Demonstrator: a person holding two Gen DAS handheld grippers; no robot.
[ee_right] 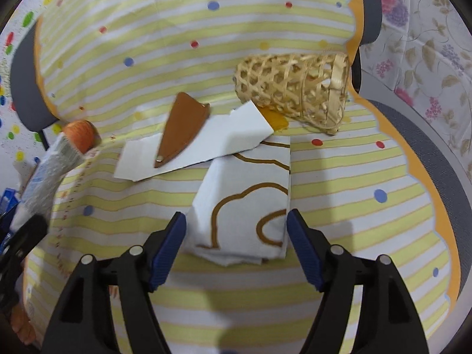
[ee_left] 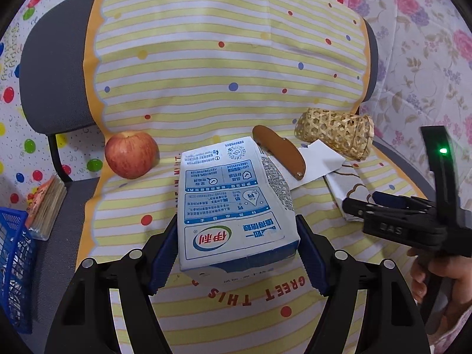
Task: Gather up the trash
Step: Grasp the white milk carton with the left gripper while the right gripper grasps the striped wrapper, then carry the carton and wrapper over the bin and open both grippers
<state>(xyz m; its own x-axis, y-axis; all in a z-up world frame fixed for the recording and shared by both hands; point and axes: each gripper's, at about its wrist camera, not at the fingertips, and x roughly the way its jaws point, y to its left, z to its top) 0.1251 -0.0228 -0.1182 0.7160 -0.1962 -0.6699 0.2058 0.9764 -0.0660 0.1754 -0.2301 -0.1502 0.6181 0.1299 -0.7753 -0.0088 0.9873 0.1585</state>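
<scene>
My left gripper (ee_left: 236, 227) is shut on a blue-and-white milk carton (ee_left: 233, 200), with a blue pad pressed on each side of it. From the right wrist view the carton (ee_right: 44, 177) shows at the left edge. My right gripper (ee_right: 236, 218) is open, its fingers on either side of a white folded packet (ee_right: 244, 206) with brown line drawings that lies on the striped cloth. In the left wrist view the right gripper (ee_left: 365, 206) hangs over that packet (ee_left: 351, 185). A torn white paper (ee_right: 236, 135) lies just beyond, under a brown leather sheath (ee_right: 183, 126).
A red apple (ee_left: 131, 155) sits left of the carton. A woven bamboo basket (ee_right: 295, 88) lies on its side at the back right, over an orange scrap (ee_right: 275, 119). A blue plastic basket (ee_left: 14, 265) and a stack of cards (ee_left: 47, 206) stand at the far left.
</scene>
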